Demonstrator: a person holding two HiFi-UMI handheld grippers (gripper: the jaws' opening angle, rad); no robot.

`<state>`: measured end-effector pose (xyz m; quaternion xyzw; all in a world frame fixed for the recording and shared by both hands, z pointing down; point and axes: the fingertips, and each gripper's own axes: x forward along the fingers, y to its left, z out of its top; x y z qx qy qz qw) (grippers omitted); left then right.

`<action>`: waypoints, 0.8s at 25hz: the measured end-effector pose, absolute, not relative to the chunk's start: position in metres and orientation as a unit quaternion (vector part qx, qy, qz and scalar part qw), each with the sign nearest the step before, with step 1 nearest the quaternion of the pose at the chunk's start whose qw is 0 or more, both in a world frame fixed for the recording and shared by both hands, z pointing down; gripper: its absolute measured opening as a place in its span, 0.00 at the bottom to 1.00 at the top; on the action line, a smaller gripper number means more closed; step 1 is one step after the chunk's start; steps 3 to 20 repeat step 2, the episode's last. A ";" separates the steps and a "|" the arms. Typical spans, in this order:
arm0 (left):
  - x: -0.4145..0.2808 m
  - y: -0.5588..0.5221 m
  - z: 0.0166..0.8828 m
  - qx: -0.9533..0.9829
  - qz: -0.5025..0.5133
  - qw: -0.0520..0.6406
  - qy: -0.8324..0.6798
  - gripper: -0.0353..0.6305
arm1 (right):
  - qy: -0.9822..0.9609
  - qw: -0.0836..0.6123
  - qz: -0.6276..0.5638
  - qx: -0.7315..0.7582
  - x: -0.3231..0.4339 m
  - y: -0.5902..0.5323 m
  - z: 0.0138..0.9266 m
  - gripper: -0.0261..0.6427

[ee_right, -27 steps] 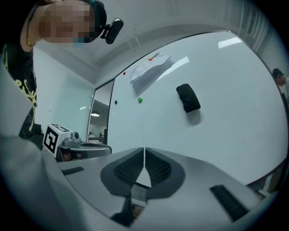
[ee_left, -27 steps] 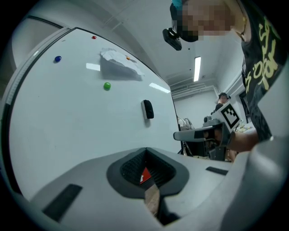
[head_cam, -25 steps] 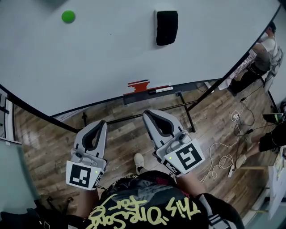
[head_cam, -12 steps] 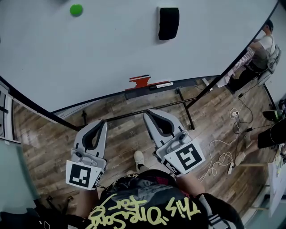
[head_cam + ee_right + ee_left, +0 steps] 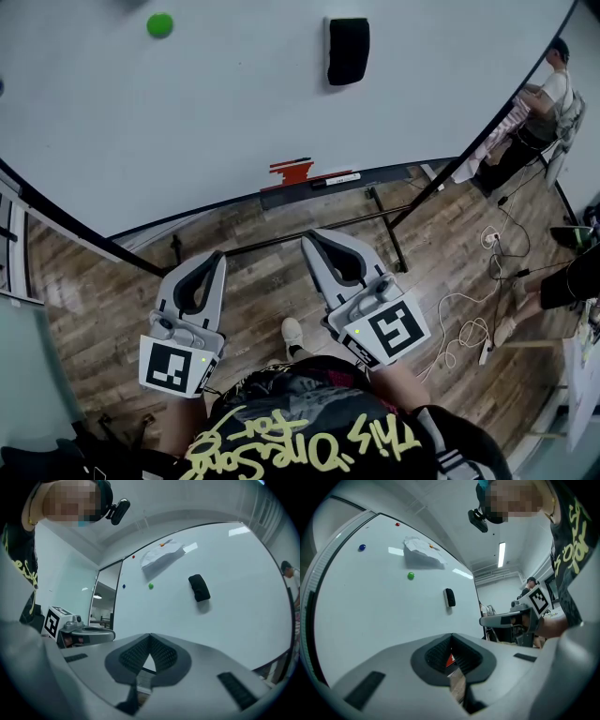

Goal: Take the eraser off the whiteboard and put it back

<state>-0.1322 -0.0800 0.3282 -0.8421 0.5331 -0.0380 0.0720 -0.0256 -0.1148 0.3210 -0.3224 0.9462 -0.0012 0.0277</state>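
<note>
A black eraser [image 5: 348, 51] clings upright to the whiteboard [image 5: 234, 112], high and right of centre. It also shows in the left gripper view as the eraser [image 5: 450, 597] and in the right gripper view as the eraser [image 5: 199, 588]. My left gripper [image 5: 217, 256] and right gripper [image 5: 310, 237] are side by side, held level in front of the board and well short of it. Each has its jaws shut tip to tip with nothing between them, seen at the left gripper [image 5: 451, 636] and the right gripper [image 5: 150, 637].
A green magnet [image 5: 159, 25] sits on the board at upper left. A sheet of paper [image 5: 161, 555] is pinned near the top. The tray [image 5: 309, 187] under the board holds a red item [image 5: 295, 172] and a marker. Cables [image 5: 469, 328] lie on the wooden floor; a person [image 5: 548, 103] stands at the far right.
Both grippers stay where they were, shut. Only the head view has shifted slightly, so the board and eraser sit a little differently in the picture.
</note>
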 end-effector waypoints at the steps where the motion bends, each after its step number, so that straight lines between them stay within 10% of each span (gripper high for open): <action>1: -0.132 -0.081 0.328 -0.842 -0.038 0.072 0.533 0.06 | 0.946 0.028 -0.001 -0.323 -0.026 -0.115 0.321 0.05; 20: -0.132 -0.081 0.327 -0.842 -0.039 0.072 0.533 0.06 | 0.946 0.027 -0.001 -0.323 -0.026 -0.116 0.320 0.05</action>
